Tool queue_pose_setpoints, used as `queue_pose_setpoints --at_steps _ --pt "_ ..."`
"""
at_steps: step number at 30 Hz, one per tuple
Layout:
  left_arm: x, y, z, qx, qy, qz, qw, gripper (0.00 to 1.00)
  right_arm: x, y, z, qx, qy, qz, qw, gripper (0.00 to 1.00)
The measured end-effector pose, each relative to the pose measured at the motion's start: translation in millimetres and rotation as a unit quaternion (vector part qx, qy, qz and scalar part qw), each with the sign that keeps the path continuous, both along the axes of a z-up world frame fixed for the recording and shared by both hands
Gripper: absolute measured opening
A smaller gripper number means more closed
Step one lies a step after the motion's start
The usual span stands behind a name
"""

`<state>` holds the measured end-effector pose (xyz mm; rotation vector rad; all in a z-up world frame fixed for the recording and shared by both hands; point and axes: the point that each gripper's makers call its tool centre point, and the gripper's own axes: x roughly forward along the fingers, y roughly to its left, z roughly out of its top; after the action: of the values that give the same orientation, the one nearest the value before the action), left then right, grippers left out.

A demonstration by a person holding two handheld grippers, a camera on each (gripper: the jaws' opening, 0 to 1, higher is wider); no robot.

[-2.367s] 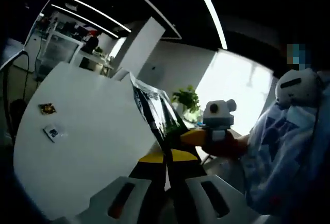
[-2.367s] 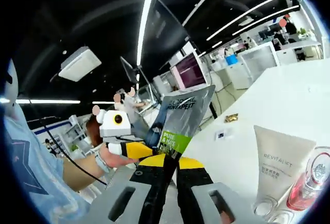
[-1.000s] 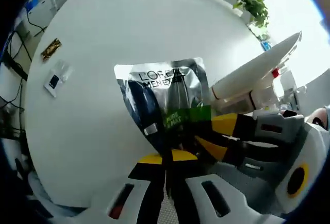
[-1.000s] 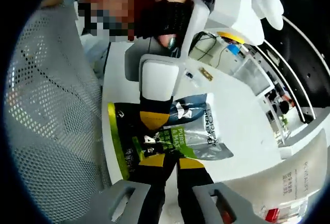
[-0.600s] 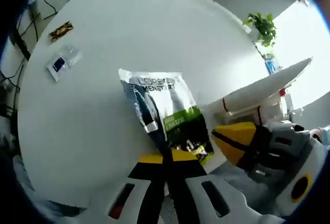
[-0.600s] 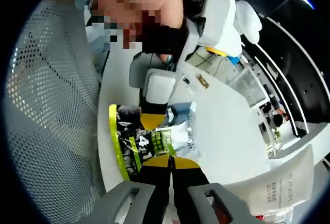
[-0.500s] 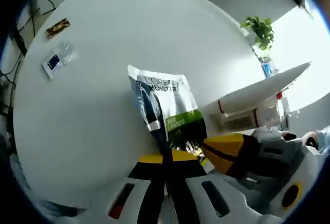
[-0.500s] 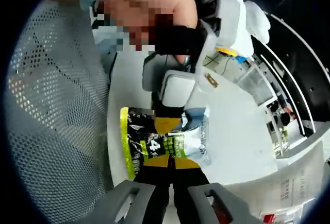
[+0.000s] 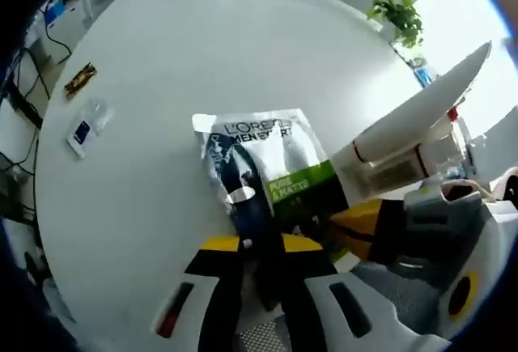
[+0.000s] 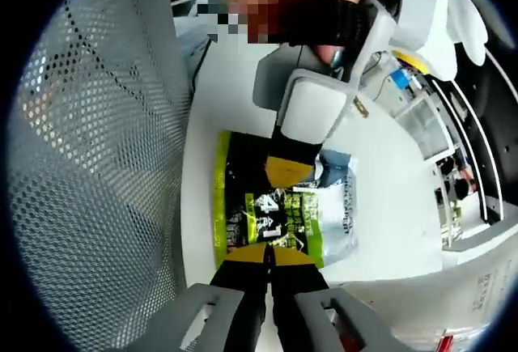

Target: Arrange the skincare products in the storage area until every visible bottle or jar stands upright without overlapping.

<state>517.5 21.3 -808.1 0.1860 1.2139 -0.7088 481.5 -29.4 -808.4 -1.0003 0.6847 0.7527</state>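
A silver, blue and green L'Oreal sachet [image 9: 259,158] lies flat on the round white table [image 9: 162,61]. My left gripper [image 9: 261,247] is open, its yellow-tipped jaws apart on either side of the sachet's near end. My right gripper [image 9: 360,224] comes in from the right onto the green edge. In the right gripper view the sachet [image 10: 328,206] lies at the table's edge, and my right gripper [image 10: 268,256] is shut on its green border. The left gripper [image 10: 290,170] rests over the sachet from above. A white tube [image 9: 421,97] leans at the right beside clear bottles [image 9: 441,154].
Two small packets, one gold [image 9: 81,79] and one blue and white [image 9: 85,129], lie at the table's left side. A potted plant [image 9: 396,16] stands beyond the far edge. A grey mesh chair [image 10: 89,166] is close beside the table, and a gloved hand [image 10: 324,20] holds the left gripper.
The sachet came down from the air and now lies flat on the table. My left jaws, shut on it before, have parted. The right gripper keeps its hold.
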Motion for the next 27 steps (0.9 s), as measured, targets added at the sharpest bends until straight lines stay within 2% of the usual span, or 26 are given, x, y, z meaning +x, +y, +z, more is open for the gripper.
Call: queue_pose_setpoints --at_steps 4,6,8,9,11,13,14,15,16,18,21,22,23,27 --pt "11.0 11 4.0 0.014 -0.023 0.02 0.9994 0.17 0 0 -0.5 -0.011 -0.006 0.009 0.9999 0.0" --pt "20.1 18 7.9 0.028 -0.054 0.027 0.9978 0.12 0 0 -0.5 -0.012 -0.007 0.009 0.9999 0.0" --pt "23.7 25 8.8 0.046 -0.07 0.026 0.9961 0.09 0 -1 -0.4 -0.011 -0.007 0.009 0.9999 0.0" --pt "24.5 26 10.9 0.047 -0.073 0.031 0.9957 0.09 0 -1 -0.4 -0.009 -0.006 0.008 0.9999 0.0" --pt "28.4 25 17.8 0.045 -0.093 0.026 0.9943 0.01 0 -1 -0.4 -0.01 -0.005 0.009 0.9999 0.0" --pt "32.0 20 21.7 0.032 -0.107 0.019 0.9935 0.01 0 -1 -0.6 -0.01 -0.005 0.01 0.9999 0.0" --pt "28.7 10 23.2 0.009 -0.106 0.004 0.9943 0.01 -1 -2 -0.6 -0.012 -0.005 0.011 0.9999 0.0" --pt "23.6 4 21.9 -0.002 -0.093 -0.003 0.9956 0.01 -1 -2 -0.7 -0.012 -0.004 0.011 0.9999 0.0" --pt "14.2 -1 17.9 -0.005 -0.068 -0.015 0.9975 0.01 -1 -2 -0.7 -0.012 -0.003 0.011 0.9999 0.0" --pt "7.2 0 8.8 0.015 -0.052 -0.034 0.9979 0.02 0 -2 -0.7 -0.011 0.0 0.01 0.9999 0.0" --pt "-6.6 12 -10.3 0.085 -0.024 -0.079 0.993 0.02 -1 -3 -0.8 -0.015 0.011 0.01 0.9998 0.0" --pt "-6.9 12 -11.4 0.088 -0.029 -0.089 0.9917 0.02 -1 -3 -1.0 -0.017 0.014 0.011 0.9997 0.0" --pt "-5.1 6 -5.6 0.071 -0.041 -0.08 0.9934 0.02 -1 -3 -1.4 -0.022 0.019 0.013 0.9995 0.0" --pt "-3.6 8 -5.0 0.054 -0.037 -0.063 0.9958 0.02 -1 -2 -2.2 -0.05 0.024 0.018 0.9983 0.0"
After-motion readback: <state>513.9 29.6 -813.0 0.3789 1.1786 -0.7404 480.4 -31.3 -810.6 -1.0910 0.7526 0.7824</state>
